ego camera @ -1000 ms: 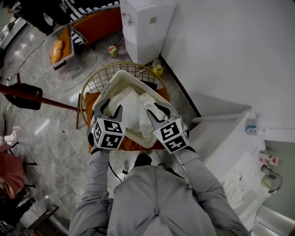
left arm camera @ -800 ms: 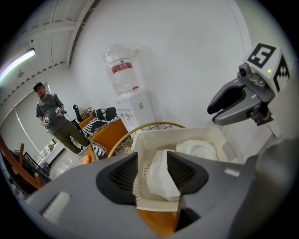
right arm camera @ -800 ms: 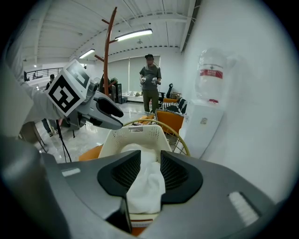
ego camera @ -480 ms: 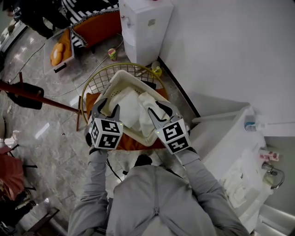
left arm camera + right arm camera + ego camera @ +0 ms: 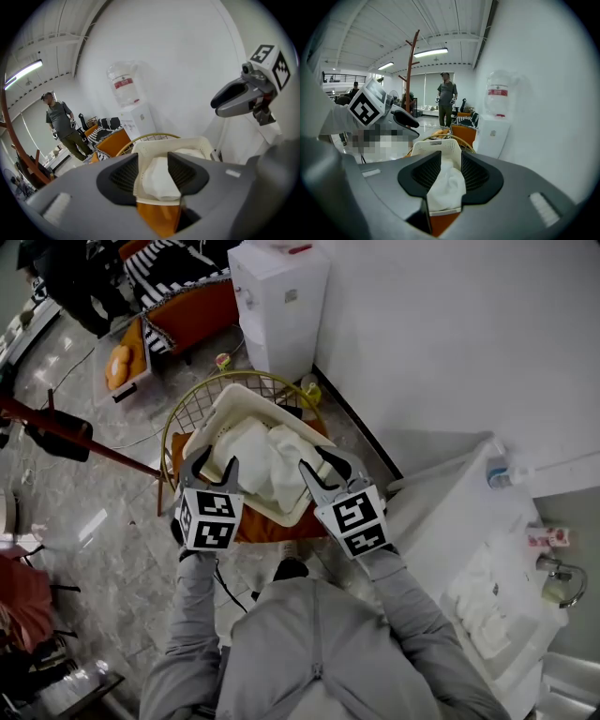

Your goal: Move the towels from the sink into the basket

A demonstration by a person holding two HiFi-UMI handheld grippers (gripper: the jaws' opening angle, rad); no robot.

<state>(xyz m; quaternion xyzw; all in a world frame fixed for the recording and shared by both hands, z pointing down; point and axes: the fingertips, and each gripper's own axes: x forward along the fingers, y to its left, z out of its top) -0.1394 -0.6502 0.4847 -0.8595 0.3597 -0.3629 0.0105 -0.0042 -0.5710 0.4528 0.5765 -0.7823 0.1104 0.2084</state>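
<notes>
pale wall [image 5: 450,334] and grey floor [image 5: 103,512] surrounded a basket [image 5: 211,420] on an orange seat [image 5: 253,526], towels [image 5: 253,451] heaped inside; others lay in the sink [image 5: 450,531]. left gripper [image 5: 214,463] and right gripper [image 5: 325,463] hovered above the basket's near rim, both with jaws apart, gripping nothing.

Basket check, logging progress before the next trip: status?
Left gripper, right gripper open, empty, above basket. Towels inside. White cloth left in sink. Nothing blocking.
</notes>
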